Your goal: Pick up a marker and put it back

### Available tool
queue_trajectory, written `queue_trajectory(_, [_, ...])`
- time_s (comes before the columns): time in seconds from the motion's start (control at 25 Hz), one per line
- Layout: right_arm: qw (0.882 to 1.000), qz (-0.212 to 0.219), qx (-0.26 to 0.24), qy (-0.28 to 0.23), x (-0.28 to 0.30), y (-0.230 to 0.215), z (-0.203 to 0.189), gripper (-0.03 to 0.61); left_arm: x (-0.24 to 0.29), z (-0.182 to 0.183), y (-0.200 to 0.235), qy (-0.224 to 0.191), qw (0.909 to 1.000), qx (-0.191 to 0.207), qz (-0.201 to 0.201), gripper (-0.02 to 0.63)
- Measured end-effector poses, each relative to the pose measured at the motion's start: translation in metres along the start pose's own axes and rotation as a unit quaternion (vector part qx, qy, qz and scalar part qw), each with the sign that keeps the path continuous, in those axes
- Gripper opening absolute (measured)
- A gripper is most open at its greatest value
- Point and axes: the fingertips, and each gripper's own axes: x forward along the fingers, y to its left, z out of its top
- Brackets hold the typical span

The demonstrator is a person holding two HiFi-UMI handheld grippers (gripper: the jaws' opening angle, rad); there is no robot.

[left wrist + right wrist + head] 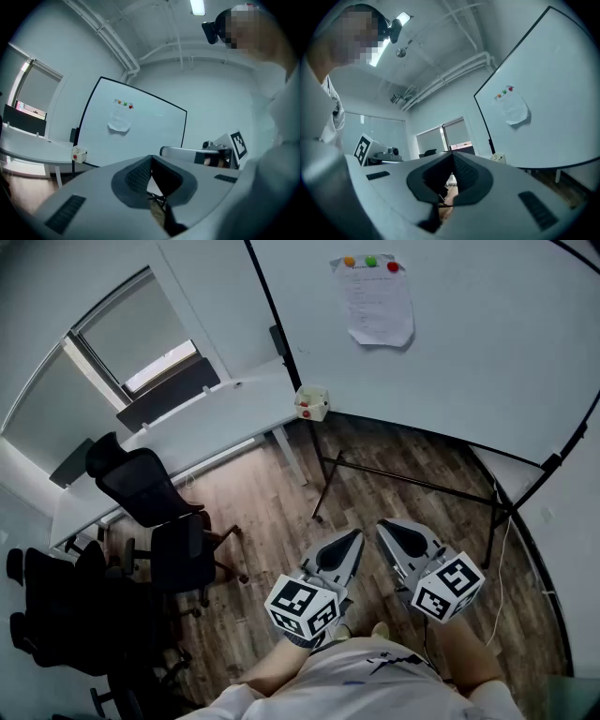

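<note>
Wood-grain flooring (272, 502) lies open before the whiteboard (450, 334). A person stands facing the board, well back from it, holding both tools close to the body. The left gripper (356, 535) and the right gripper (382, 524) point toward the board's black stand legs (412, 486). In each gripper's own view the jaw tips are pressed together on nothing, left (151, 159) and right (453, 155). Each tool carries a cube with black-and-white square patterns, left (302, 608) and right (448, 589). High on the board hangs a curled paper sheet (377, 301), its printed lines too small to read. It is pinned by an orange magnet (349, 261), a green magnet (370, 261) and a red magnet (392, 266). A small pale box (311, 402) with red spots sits at the board's lower left corner. Whether a marker lies in it is too small to tell. Left of the board a white desk (206, 418) runs along the wall, with black office chairs (141, 484) crowding the floor beyond it. Bare floor lies between the grippers and the board's stand.
</note>
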Motion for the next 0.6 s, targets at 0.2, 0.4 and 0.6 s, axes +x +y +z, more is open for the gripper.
queue_trajectory(0.2, [1.000,0.002,-0.003,0.004,-0.007,-0.002,-0.001,0.012,0.002,-0.005,-0.006,0.001,1.0000,-0.004,0.004,0.011])
queue_trajectory(0.4, [1.000,0.014,0.008,0.003,-0.012,-0.003,-0.003,0.014,0.005,-0.008,-0.012,0.005,1.0000,-0.004,0.006,0.011])
queue_trajectory(0.6, [0.999,0.032,0.024,-0.005,-0.017,-0.005,-0.001,0.014,0.008,-0.012,-0.016,0.005,0.9999,-0.012,0.004,0.011])
